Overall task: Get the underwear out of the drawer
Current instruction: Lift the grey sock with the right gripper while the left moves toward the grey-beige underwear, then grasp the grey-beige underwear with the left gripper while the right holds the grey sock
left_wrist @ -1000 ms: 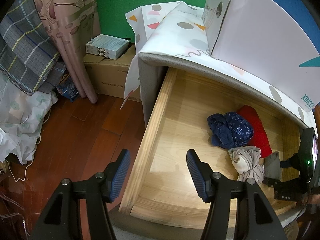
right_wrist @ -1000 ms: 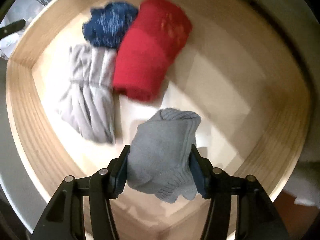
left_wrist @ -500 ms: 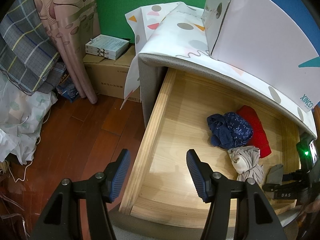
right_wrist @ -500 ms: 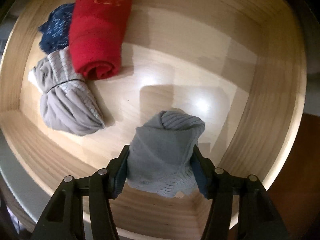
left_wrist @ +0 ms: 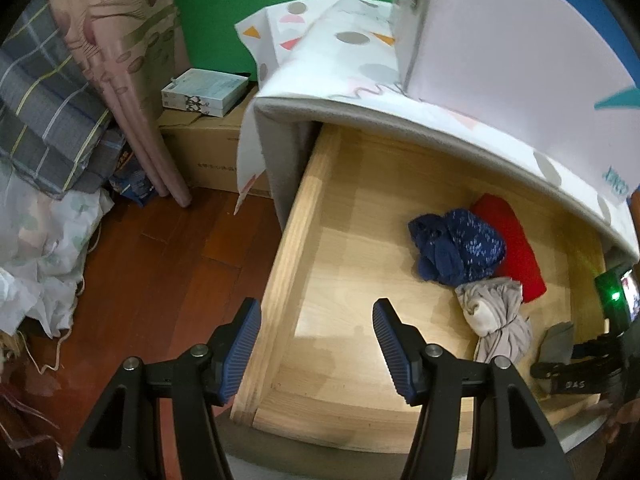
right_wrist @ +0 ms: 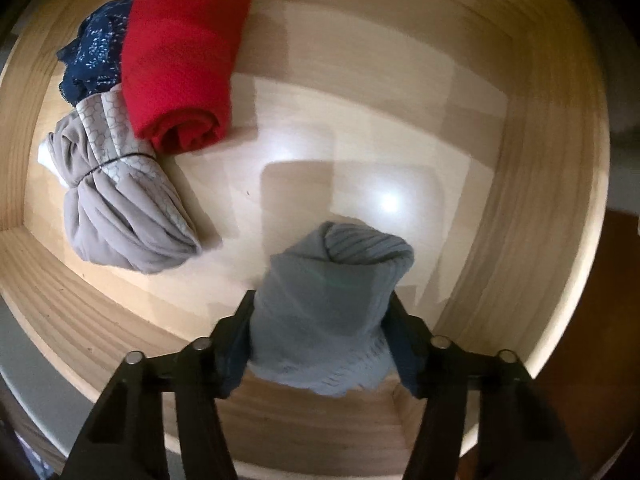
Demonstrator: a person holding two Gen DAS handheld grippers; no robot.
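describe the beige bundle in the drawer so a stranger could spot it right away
In the open wooden drawer, three pieces lie huddled together. The beige bundle is the one nearest the drawer's front, touching the red roll and the navy piece. Only it is pale beige, cinched by a thin dark band.

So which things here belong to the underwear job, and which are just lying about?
Job:
- open wooden drawer
- grey ribbed rolled garment, clamped in right gripper
- red roll, navy patterned bundle, beige tied bundle

Lying about:
- cardboard box
- white flat box
- plaid bedding
- left gripper, open, empty
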